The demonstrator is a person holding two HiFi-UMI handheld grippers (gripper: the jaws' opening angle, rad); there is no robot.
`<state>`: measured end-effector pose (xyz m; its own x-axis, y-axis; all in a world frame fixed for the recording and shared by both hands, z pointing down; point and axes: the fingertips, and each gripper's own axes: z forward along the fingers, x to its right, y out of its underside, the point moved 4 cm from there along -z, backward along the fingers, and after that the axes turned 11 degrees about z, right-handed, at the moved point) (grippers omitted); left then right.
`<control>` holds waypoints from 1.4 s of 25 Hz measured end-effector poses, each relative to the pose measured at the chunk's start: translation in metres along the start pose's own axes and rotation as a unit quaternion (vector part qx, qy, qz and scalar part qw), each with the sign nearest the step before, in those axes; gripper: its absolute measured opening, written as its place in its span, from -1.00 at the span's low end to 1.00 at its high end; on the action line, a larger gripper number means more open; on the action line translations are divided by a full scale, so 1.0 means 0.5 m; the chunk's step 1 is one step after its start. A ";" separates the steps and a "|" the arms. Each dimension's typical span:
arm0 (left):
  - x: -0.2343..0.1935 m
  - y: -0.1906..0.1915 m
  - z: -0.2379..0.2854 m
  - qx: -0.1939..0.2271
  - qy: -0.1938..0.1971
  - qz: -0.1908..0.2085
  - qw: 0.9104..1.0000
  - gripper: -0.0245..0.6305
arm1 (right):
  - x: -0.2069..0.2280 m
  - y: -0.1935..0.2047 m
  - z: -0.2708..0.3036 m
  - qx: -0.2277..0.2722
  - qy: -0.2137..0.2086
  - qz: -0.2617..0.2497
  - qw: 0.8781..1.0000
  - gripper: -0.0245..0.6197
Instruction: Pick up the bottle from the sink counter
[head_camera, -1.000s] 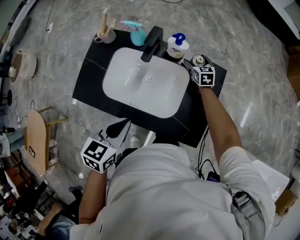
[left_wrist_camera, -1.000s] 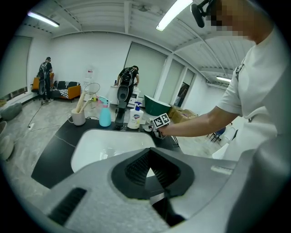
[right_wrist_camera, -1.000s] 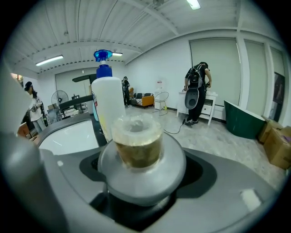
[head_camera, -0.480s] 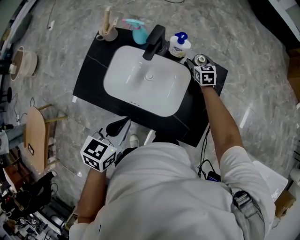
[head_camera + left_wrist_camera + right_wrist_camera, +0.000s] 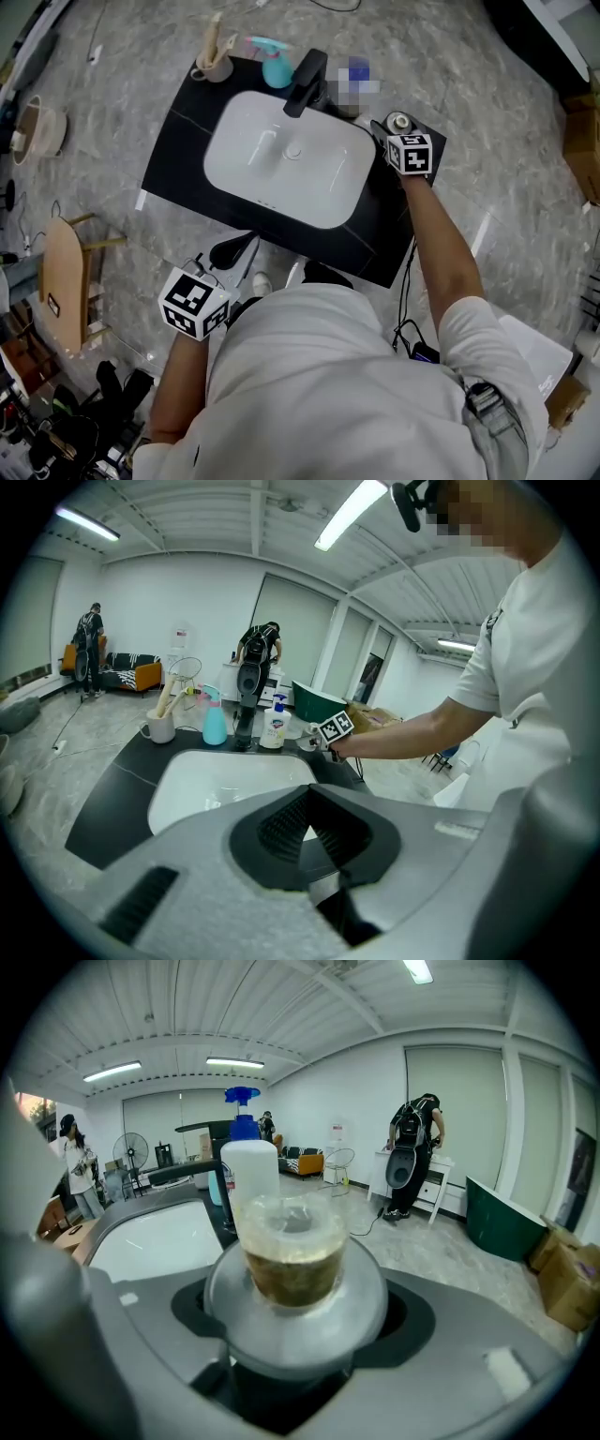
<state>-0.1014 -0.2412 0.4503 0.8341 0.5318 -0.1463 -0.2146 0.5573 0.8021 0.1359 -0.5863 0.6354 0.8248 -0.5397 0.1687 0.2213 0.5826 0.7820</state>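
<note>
A black stone-look counter (image 5: pixel 183 150) with a white rectangular basin (image 5: pixel 281 178) sunk into it stands on a grey marbled floor (image 5: pixel 487 112). At the counter's far left corner sits a pale mug (image 5: pixel 213 67) holding wooden utensils (image 5: pixel 212 37). Along the far edge come a teal plastic spray bottle (image 5: pixel 273 66), a black faucet (image 5: pixel 306 82) reaching over the basin, and a white pump bottle with a blue top (image 5: pixel 274 727). A wooden chair (image 5: pixel 64 277) stands on the floor, well off the counter's left end.

The pump bottle is the closest neighbour of the task's thing. In the right gripper view it rises directly behind it, near but apart from the jaws. Nothing else crowds that corner.

The small round bottle with a clear cap and brownish contents (image 5: pixel 292 1251) is at the counter's far right corner, between the jaws of the right gripper (image 5: pixel 295 1293). Those jaws have just been closing and pinch the bottle's wide grey body from both sides. Whether its base is clear of the counter cannot be told from these views.

The left gripper (image 5: pixel 305 803) hangs off the counter's near edge, facing across the basin. Its jaw tips are pressed together with nothing between them.
</note>
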 end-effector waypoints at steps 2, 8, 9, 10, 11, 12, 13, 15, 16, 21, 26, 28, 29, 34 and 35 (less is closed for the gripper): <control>0.002 0.004 -0.007 0.004 0.006 0.002 1.000 -0.91 | -0.008 -0.002 -0.018 0.002 0.001 -0.001 1.000 0.17; 0.003 0.021 -0.035 0.016 0.021 0.009 1.000 -0.91 | -0.040 -0.008 -0.070 0.007 0.004 -0.003 1.000 0.17; 0.003 0.024 -0.042 0.018 0.023 0.011 1.000 -0.91 | -0.046 -0.009 -0.081 0.008 0.005 -0.003 1.000 0.17; 0.004 0.027 -0.050 0.019 0.025 0.012 0.999 -0.91 | -0.052 -0.009 -0.092 0.009 0.006 -0.003 1.000 0.17; 0.004 0.031 -0.058 0.021 0.026 0.014 0.999 -0.91 | -0.059 -0.010 -0.103 0.009 0.008 -0.004 1.000 0.17; 0.004 0.035 -0.066 0.023 0.028 0.015 0.999 -0.91 | -0.066 -0.010 -0.114 0.010 0.009 -0.005 1.000 0.17; 0.003 0.039 -0.074 0.025 0.030 0.017 0.999 -0.91 | -0.072 -0.010 -0.124 0.011 0.011 -0.006 1.000 0.17; 0.002 0.048 -0.089 0.028 0.035 0.019 0.999 -0.91 | -0.088 -0.010 -0.145 0.012 0.013 -0.007 1.000 0.17; 0.002 0.052 -0.097 0.030 0.037 0.021 0.999 -0.91 | -0.097 -0.011 -0.155 0.013 0.013 -0.008 1.000 0.17; 0.005 0.071 -0.132 0.040 0.052 0.028 0.997 -0.91 | -0.142 -0.010 -0.210 0.018 0.017 -0.011 1.000 0.17; 0.006 0.091 -0.170 0.049 0.063 0.034 0.996 -0.91 | -0.202 -0.010 -0.267 0.021 0.016 -0.013 1.000 0.17; 0.007 0.102 -0.185 0.051 0.069 0.036 0.996 -0.91 | -0.228 -0.010 -0.290 0.024 0.014 -0.011 1.000 0.17; 0.007 0.107 -0.192 0.053 0.072 0.038 0.995 -0.91 | -0.240 -0.010 -0.301 0.025 0.013 -0.009 1.000 0.17; 0.012 0.140 -0.232 0.058 0.081 0.044 0.994 -0.91 | -0.306 0.004 -0.351 0.026 0.010 -0.005 1.000 0.17; 0.012 0.145 -0.240 0.059 0.082 0.045 0.994 -0.91 | -0.319 0.006 -0.361 0.027 0.008 -0.004 1.000 0.17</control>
<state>-0.1729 -0.1209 0.4382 0.7177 0.6786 -0.1563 -0.2153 0.4297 0.8769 0.0990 -0.3888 0.5024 0.8311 -0.5346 0.1532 0.1999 0.5444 0.8146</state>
